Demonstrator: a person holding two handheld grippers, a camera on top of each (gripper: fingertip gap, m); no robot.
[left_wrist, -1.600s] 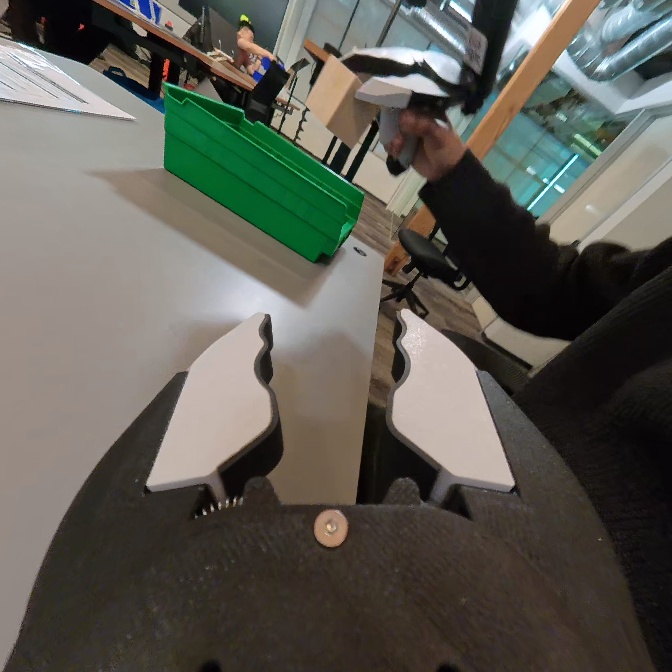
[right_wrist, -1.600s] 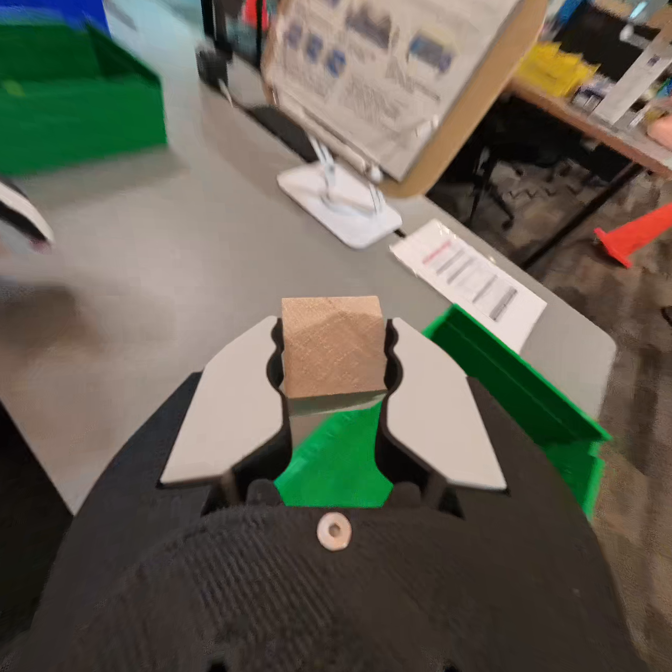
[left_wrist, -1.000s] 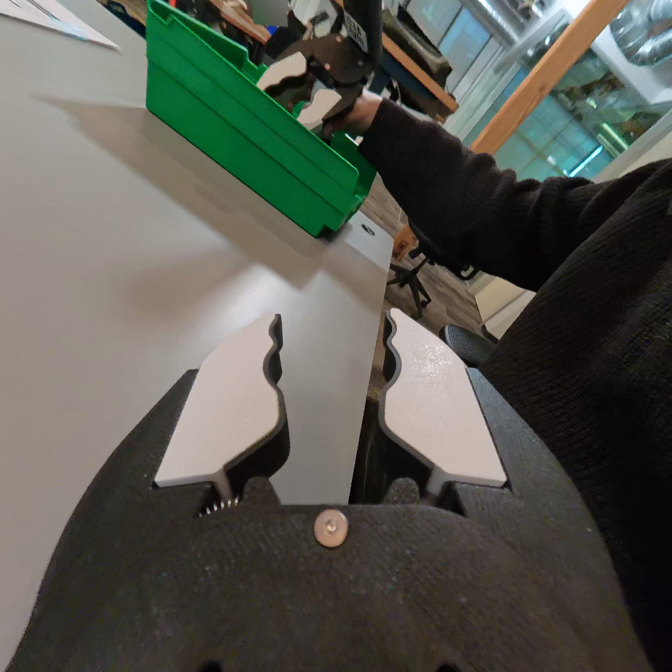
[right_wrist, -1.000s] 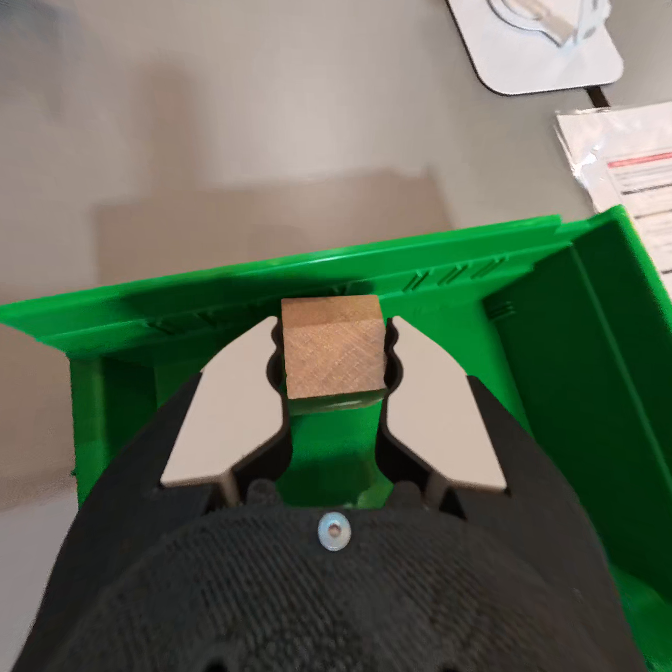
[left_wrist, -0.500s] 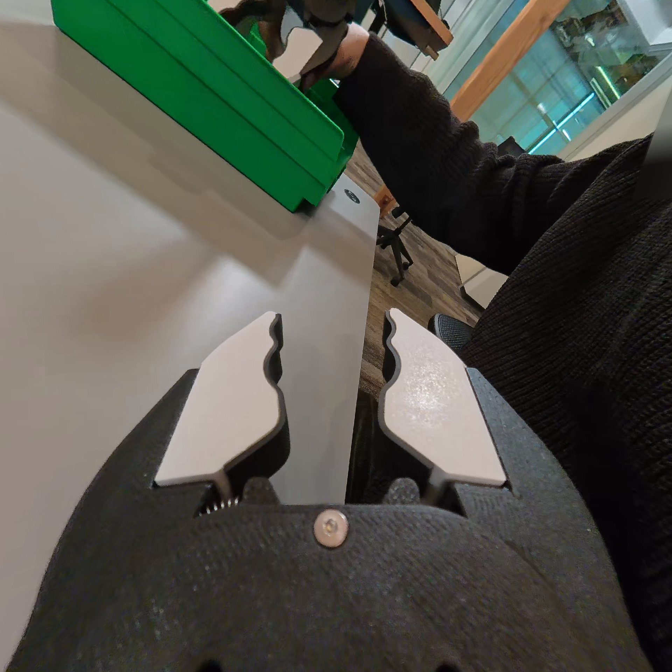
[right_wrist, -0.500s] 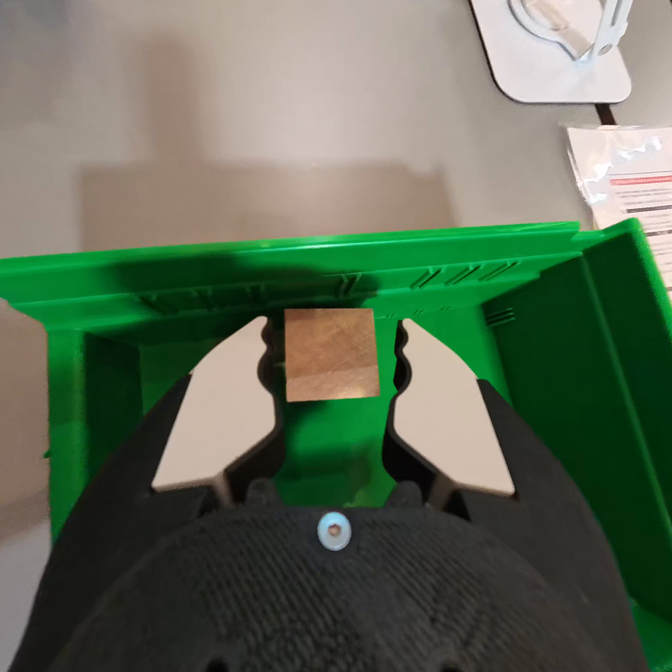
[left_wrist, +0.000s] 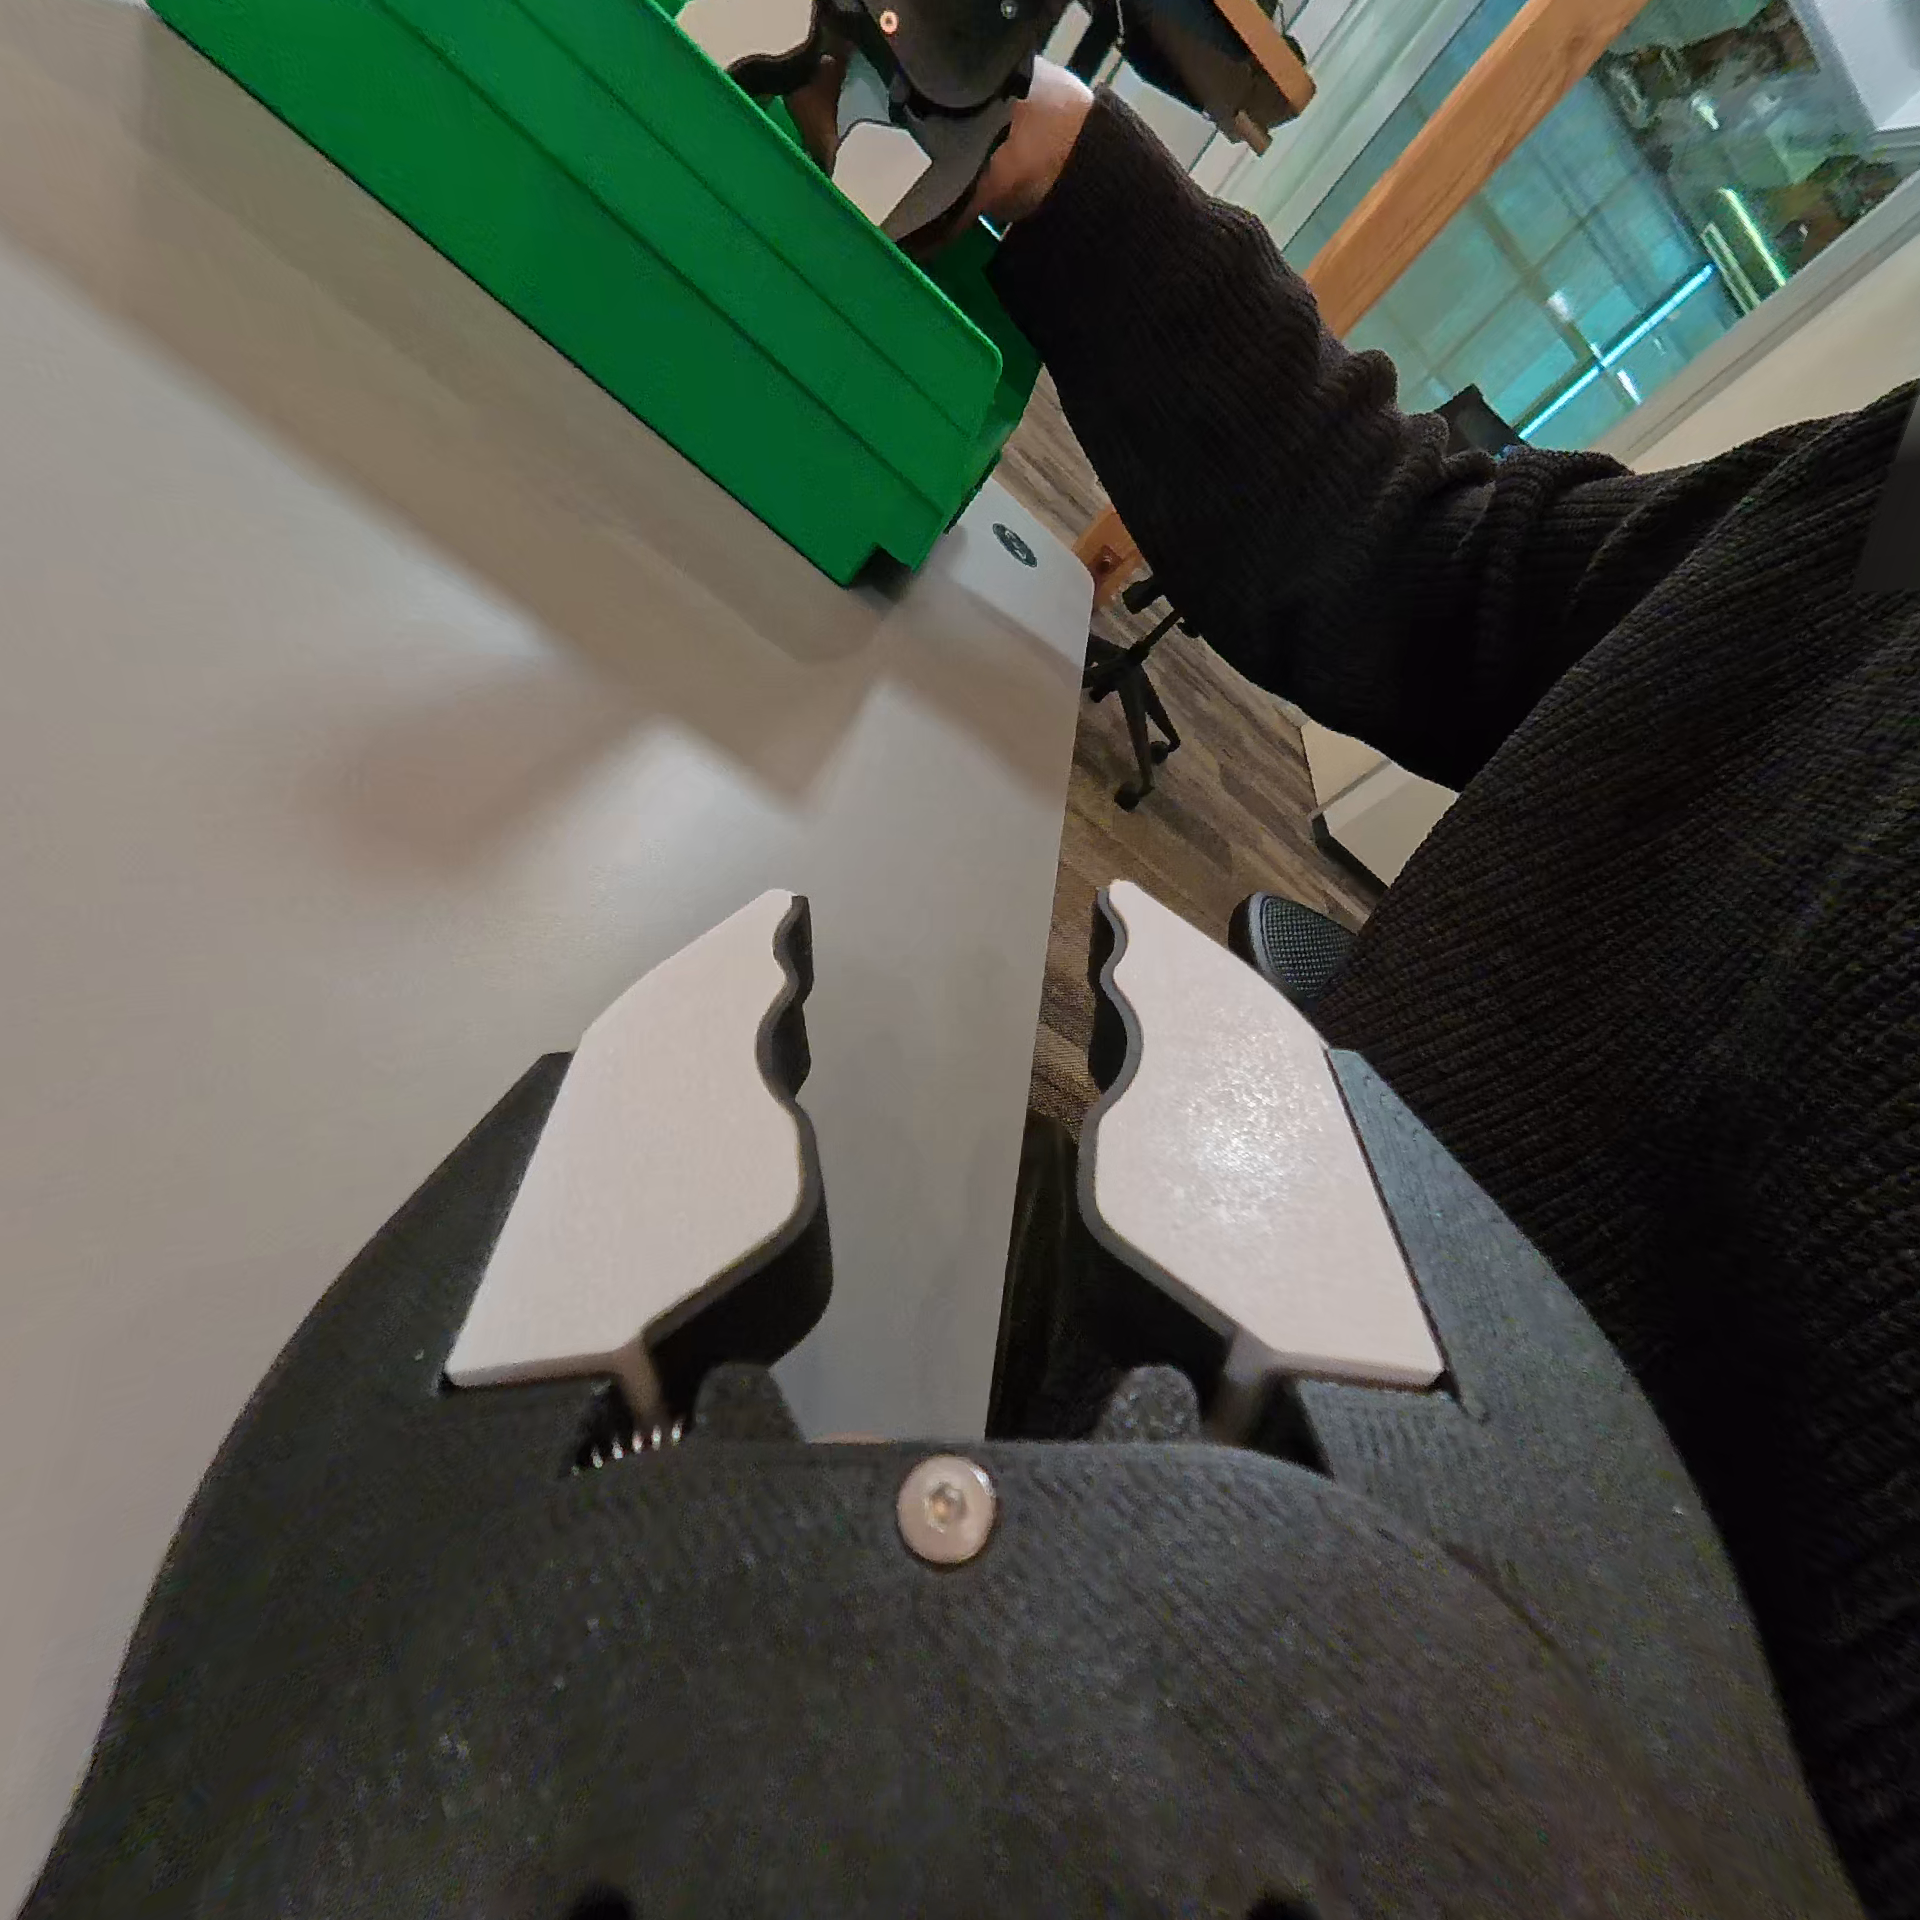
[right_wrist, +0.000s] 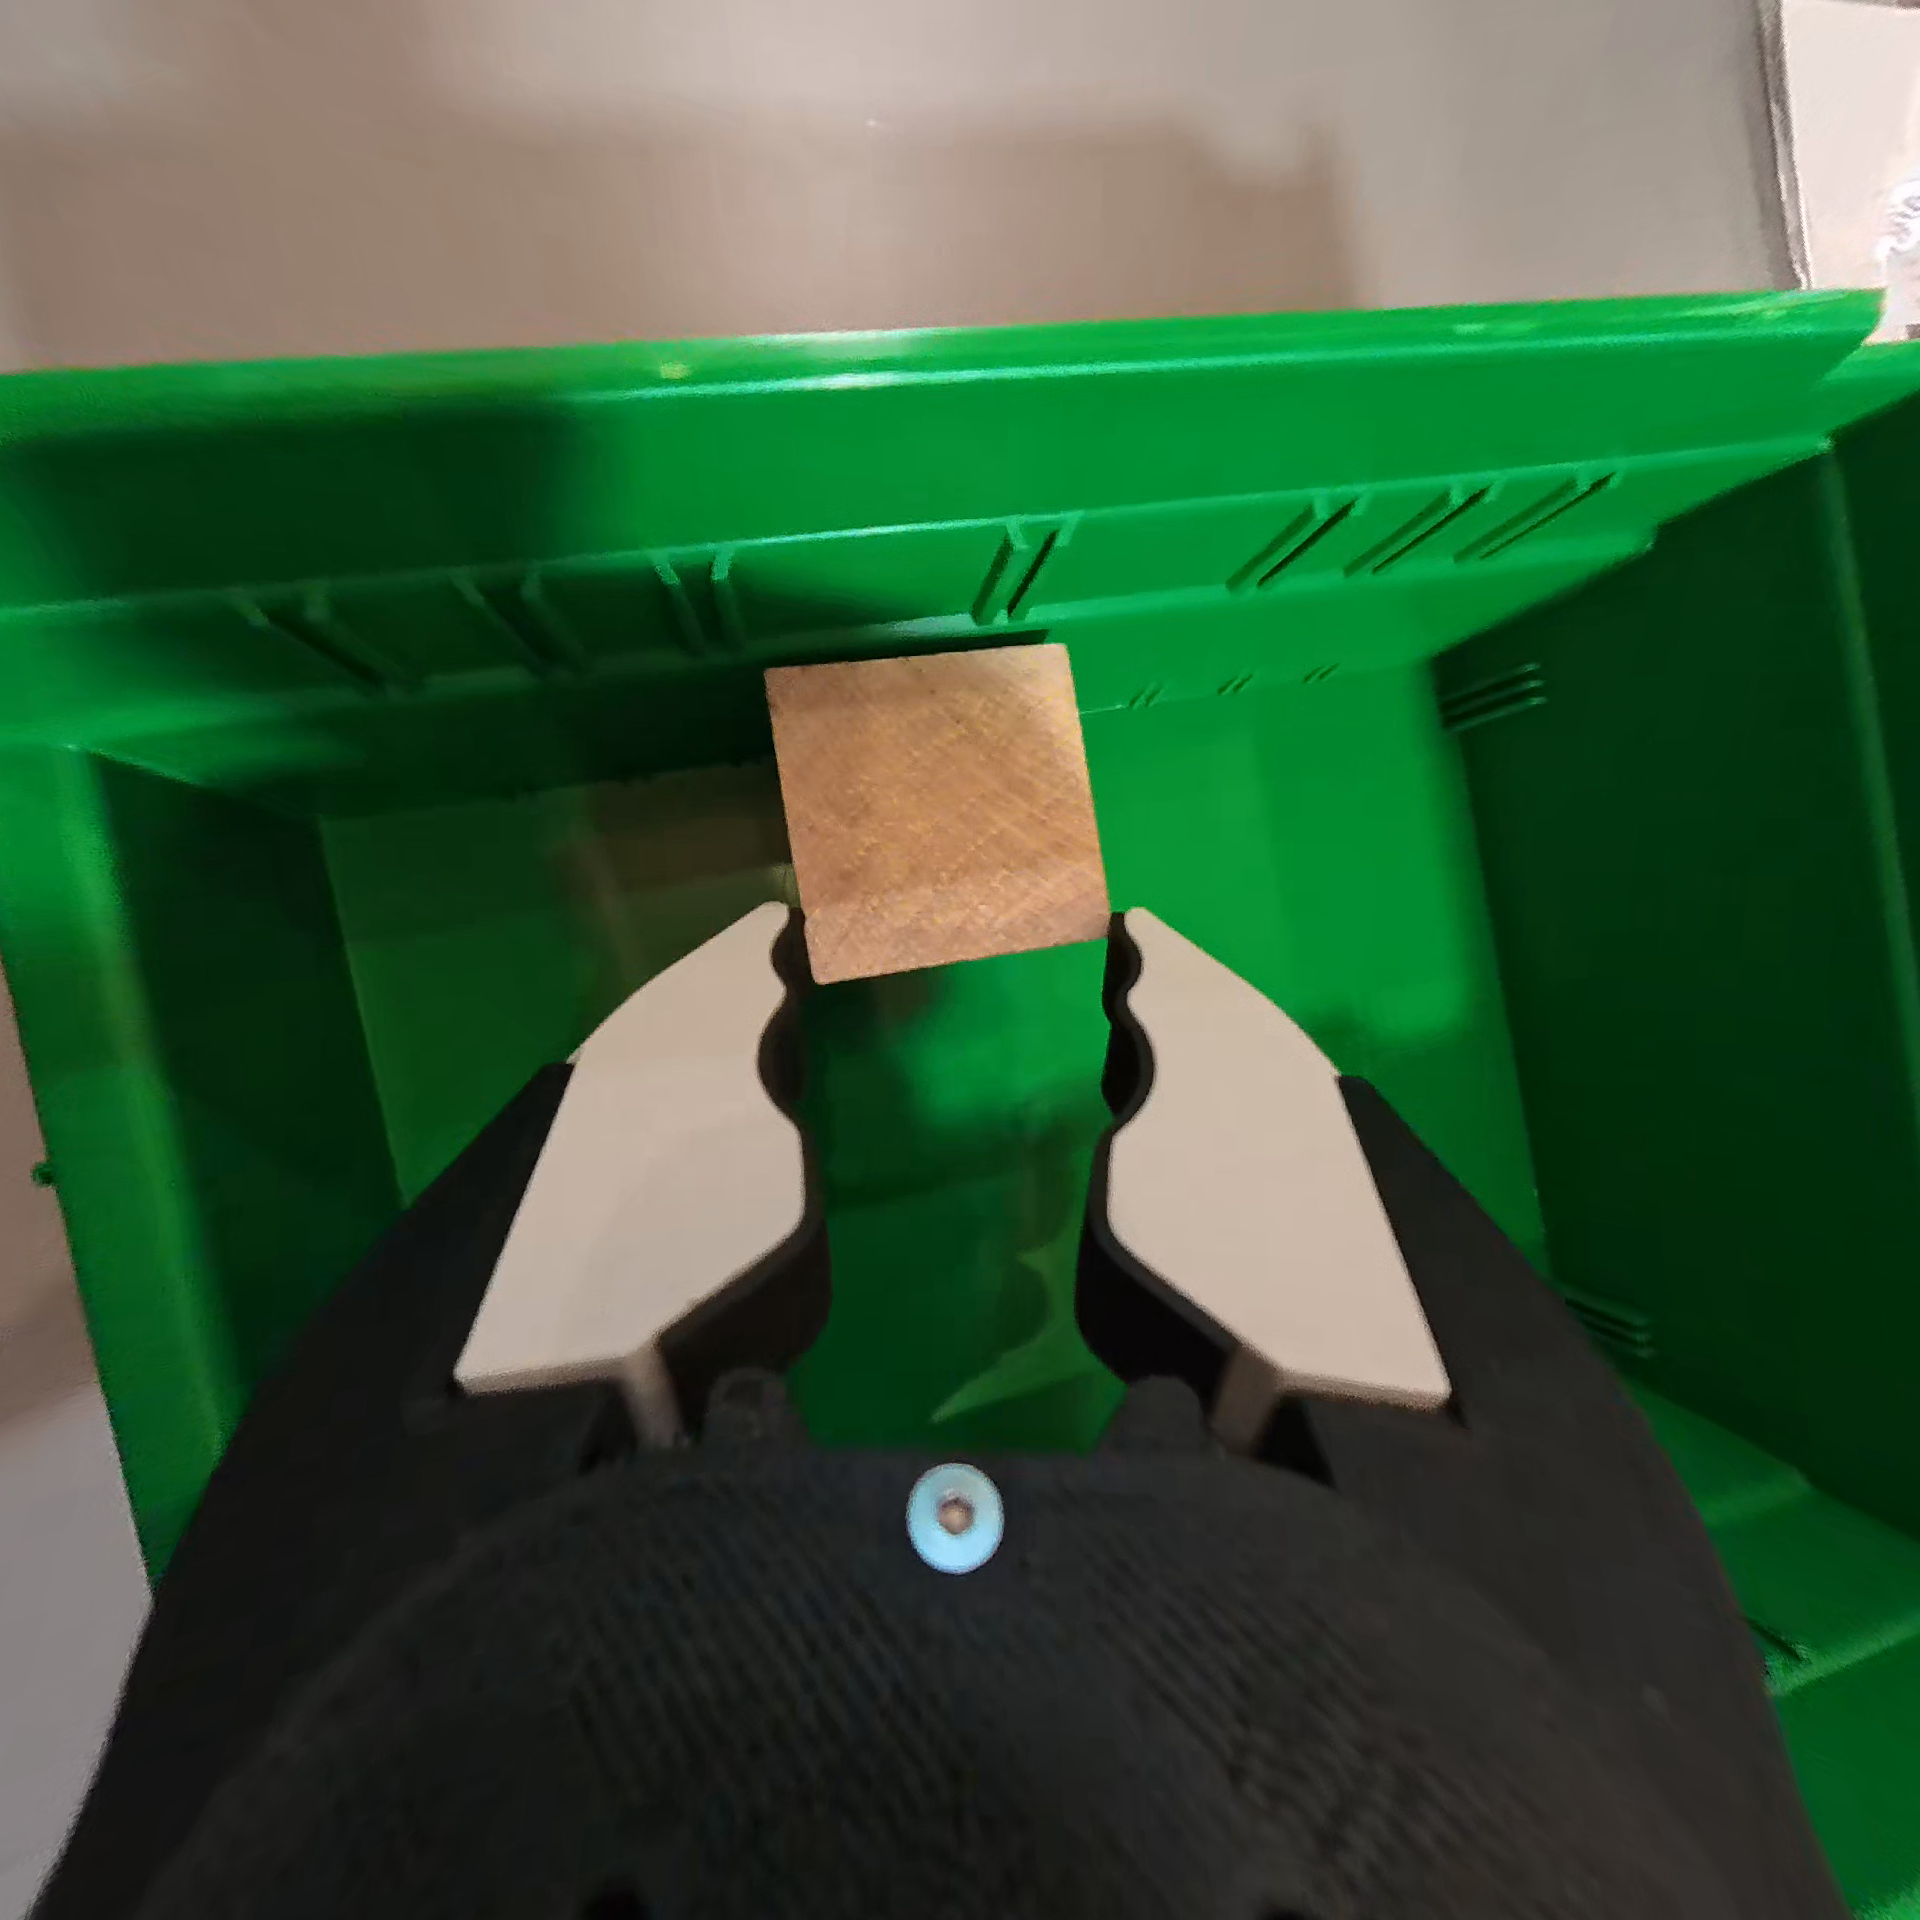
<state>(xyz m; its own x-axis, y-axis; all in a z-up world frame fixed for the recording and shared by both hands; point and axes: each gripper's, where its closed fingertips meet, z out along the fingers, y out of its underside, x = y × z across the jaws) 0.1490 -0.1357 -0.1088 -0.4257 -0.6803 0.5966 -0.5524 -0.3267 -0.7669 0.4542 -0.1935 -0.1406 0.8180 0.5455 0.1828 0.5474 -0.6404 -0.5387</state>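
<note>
Wood sat inside the bin and not in my grip. Through the right wrist view, my right claw hung over the green bin with its jaws parted and nothing between them. The wooden block lay beyond and below the fingertips, down in the bin and close against its far wall. The block's near edge showed in the gap between the two tips, with a thin strip of green on either side, so I judged that neither pad was touching it. The picture was a little blurred, and I could not tell for certain whether the block was resting flat on the bin floor or sat slightly askew. A faint tan reflection beside it on the green plastic suggested that it was down on the bottom. No other thing showed in the part of the bin I could see.

My left claw was apart from all this. It hovered low over the near edge of the grey tabletop, jaws open and empty, with one finger above the surface and the other out past the edge over the floor. From there the bin stood well off toward the far corner of the tabletop, and my dark sleeve reached across to it. A sheet of paper lay on the tabletop just behind the bin's far corner.
</note>
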